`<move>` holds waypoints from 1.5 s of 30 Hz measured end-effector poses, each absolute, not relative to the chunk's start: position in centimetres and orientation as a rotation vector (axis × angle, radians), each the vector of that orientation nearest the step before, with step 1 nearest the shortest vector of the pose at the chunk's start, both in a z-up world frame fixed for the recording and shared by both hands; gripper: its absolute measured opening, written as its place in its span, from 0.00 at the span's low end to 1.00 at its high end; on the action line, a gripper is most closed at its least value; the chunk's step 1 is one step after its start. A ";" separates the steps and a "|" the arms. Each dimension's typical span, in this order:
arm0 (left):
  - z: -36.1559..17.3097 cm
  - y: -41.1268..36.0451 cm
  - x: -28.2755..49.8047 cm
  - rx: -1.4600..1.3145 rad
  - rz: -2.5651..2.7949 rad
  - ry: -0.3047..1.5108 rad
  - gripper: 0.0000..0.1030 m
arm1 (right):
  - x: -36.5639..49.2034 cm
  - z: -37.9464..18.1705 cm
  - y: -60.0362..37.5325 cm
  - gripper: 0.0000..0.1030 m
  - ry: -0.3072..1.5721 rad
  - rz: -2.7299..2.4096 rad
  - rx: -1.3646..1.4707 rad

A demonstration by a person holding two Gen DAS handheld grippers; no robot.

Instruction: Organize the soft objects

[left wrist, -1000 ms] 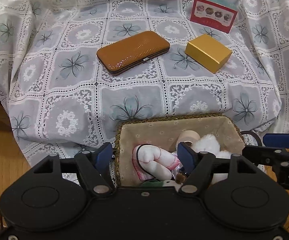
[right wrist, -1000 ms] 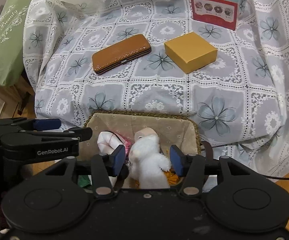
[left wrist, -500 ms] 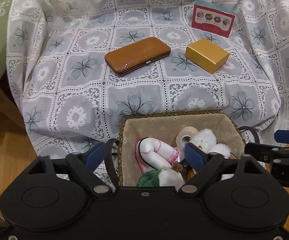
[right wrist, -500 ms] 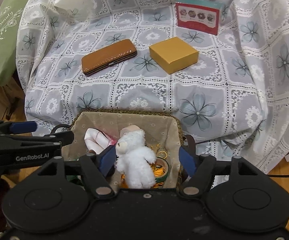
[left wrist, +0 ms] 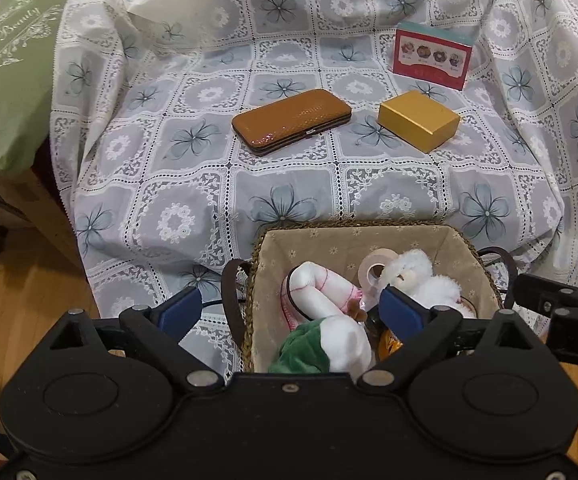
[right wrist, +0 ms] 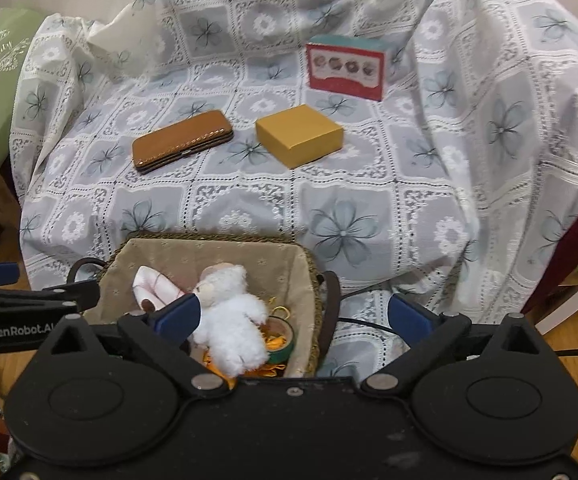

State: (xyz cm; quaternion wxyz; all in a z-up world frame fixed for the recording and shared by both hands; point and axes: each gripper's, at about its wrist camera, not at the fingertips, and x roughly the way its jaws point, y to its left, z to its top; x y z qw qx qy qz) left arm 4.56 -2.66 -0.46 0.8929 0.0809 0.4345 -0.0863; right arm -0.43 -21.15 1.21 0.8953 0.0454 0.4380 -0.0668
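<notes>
- Opening wider than a second ago, the left tongs (left wrist: 291, 312) and right tongs (right wrist: 295, 316) grip nothing.
- Released, the fluffy white bear (right wrist: 231, 312) and pink-stitched plush (left wrist: 321, 292) lie in the lined basket (left wrist: 353, 236).

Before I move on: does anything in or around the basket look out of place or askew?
Slightly. The basket holds soft toys, a white teddy bear and a pink-and-white plush, but also a tape roll, which isn't soft. The bear lies loose on top, no pad pressing it. Nothing looks spilled or damaged.
</notes>
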 end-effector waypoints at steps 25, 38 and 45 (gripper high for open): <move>-0.3 -2.3 -0.7 0.123 -0.135 0.859 0.93 | -6.2 0.9 -21.4 0.99 0.854 -0.192 0.129; -0.4 -2.1 -1.8 0.118 -0.141 0.864 0.93 | -7.2 0.8 -21.0 0.99 0.871 -0.196 0.116; -0.4 -1.8 -2.1 0.103 -0.142 0.861 0.93 | -7.5 0.8 -21.0 0.99 0.868 -0.195 0.112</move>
